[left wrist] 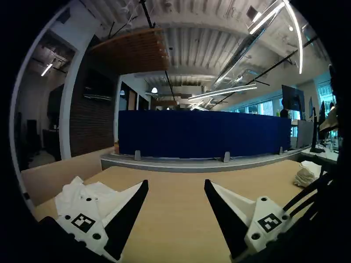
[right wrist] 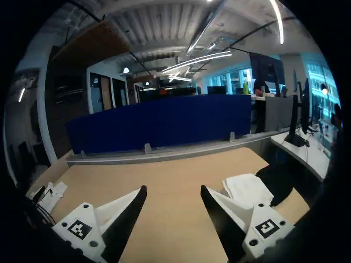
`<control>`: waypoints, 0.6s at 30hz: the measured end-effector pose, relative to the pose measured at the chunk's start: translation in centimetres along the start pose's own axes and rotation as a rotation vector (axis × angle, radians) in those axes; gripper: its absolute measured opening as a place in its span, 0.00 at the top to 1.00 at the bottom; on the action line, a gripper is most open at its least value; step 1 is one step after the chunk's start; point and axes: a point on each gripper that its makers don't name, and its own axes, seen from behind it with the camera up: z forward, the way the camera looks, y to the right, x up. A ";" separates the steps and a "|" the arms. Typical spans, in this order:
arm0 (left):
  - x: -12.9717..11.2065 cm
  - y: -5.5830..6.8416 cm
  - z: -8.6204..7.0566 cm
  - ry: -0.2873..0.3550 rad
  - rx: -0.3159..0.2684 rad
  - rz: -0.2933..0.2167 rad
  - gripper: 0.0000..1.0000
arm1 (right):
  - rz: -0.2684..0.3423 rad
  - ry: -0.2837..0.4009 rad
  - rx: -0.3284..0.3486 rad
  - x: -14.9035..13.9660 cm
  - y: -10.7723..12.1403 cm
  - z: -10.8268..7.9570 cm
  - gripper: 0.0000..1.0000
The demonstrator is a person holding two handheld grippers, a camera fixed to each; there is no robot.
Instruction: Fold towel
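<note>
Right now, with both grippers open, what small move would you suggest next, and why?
Probably swing the left gripper toward the crumpled white towel beside one finger: the gripper is open and empty, and that towel lies unfolded.

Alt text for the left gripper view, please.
The left gripper hangs open over a wooden table, holding nothing. A crumpled white towel lies at lower left, another white cloth at far right, and a blue partition stands behind.
</note>
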 end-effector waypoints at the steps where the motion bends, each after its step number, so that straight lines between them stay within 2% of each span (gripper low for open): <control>1: -0.5 0.1 0.0 -0.001 -0.002 -0.004 0.05 | -0.004 0.002 0.002 0.0 -0.2 0.1 0.05; 5: -2.3 0.6 -0.1 -0.003 -0.012 -0.011 0.05 | -0.016 0.006 0.007 -0.2 -0.9 0.7 0.05; 11: -4.8 0.9 -0.2 -0.005 -0.010 0.021 0.05 | -0.043 0.000 0.014 -0.5 -1.4 1.4 0.05; 18: -6.1 0.9 0.1 -0.005 -0.008 0.023 0.05 | -0.078 0.004 0.021 0.0 -1.7 1.8 0.05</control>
